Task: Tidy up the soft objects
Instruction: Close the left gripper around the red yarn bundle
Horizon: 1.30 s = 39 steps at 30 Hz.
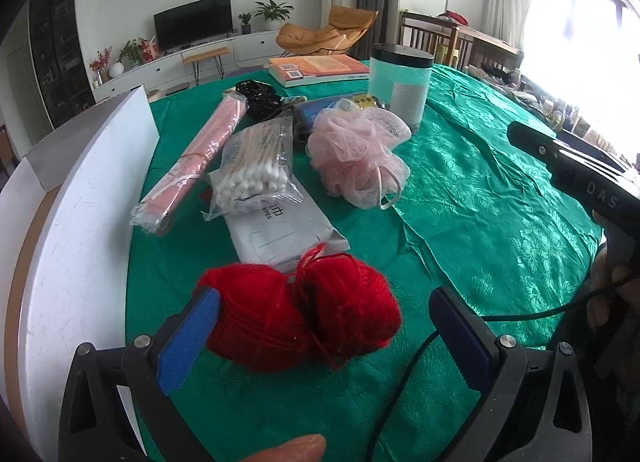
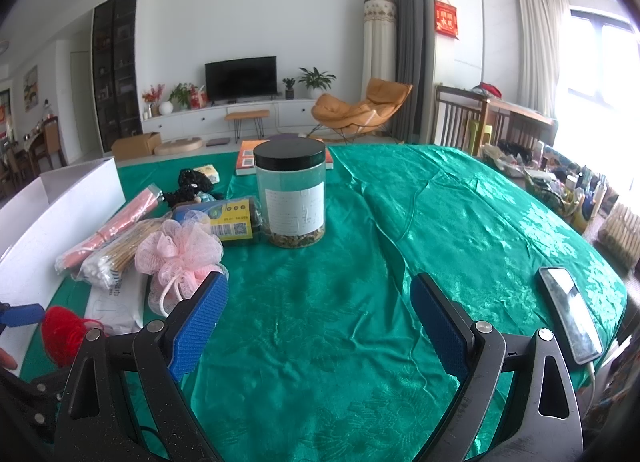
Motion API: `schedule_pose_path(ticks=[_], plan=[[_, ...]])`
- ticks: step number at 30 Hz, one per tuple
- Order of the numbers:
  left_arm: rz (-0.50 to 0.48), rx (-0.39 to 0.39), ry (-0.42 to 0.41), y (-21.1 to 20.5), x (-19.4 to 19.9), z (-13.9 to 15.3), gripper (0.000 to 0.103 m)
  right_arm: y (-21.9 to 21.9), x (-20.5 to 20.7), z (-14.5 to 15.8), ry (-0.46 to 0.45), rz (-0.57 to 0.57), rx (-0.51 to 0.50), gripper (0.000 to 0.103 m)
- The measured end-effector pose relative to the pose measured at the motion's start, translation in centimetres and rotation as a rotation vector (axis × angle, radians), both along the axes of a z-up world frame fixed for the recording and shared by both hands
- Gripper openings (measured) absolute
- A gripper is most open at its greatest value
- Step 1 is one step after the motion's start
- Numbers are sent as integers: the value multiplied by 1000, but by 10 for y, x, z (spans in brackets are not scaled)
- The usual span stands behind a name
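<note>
Red yarn (image 1: 300,310), wound in two lumps, lies on the green tablecloth (image 1: 480,201) between the fingers of my left gripper (image 1: 324,298). That gripper is open: its left pad (image 1: 188,338) touches the yarn and its right pad stands apart. A pink mesh bath puff (image 1: 356,157) sits further back, behind a white wipes pack (image 1: 280,225). My right gripper (image 2: 320,286) is open over bare cloth, holding nothing. The bath puff (image 2: 180,258) is just left of its left finger, and the red yarn (image 2: 64,334) shows at the far left.
A white box (image 1: 88,197) stands along the left. A bag of cotton swabs (image 1: 256,165), a pink roll (image 1: 192,161), a black-lidded jar (image 2: 294,197) and a book (image 1: 316,67) crowd the back. A phone (image 2: 568,310) lies at the right edge.
</note>
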State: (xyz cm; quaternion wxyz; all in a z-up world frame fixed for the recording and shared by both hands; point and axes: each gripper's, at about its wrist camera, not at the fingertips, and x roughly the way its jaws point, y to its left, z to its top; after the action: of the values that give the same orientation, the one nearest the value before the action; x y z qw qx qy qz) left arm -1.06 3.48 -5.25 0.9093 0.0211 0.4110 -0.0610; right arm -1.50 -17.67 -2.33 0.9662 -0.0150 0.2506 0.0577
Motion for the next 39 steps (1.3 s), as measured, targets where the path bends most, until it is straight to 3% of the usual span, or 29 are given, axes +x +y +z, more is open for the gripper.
schedule_pose_path(ticks=[15, 26, 37, 39], plan=[[35, 168, -22, -11, 9, -20, 103, 4, -1, -3, 4, -2, 13, 94], [115, 139, 12, 10, 15, -26, 103, 3, -2, -3, 12, 1, 14, 94], [141, 168, 53, 13, 17, -36, 103, 2, -2, -3, 13, 1, 16, 94], [158, 112, 99, 21, 19, -44, 103, 3, -2, -3, 13, 1, 16, 94]])
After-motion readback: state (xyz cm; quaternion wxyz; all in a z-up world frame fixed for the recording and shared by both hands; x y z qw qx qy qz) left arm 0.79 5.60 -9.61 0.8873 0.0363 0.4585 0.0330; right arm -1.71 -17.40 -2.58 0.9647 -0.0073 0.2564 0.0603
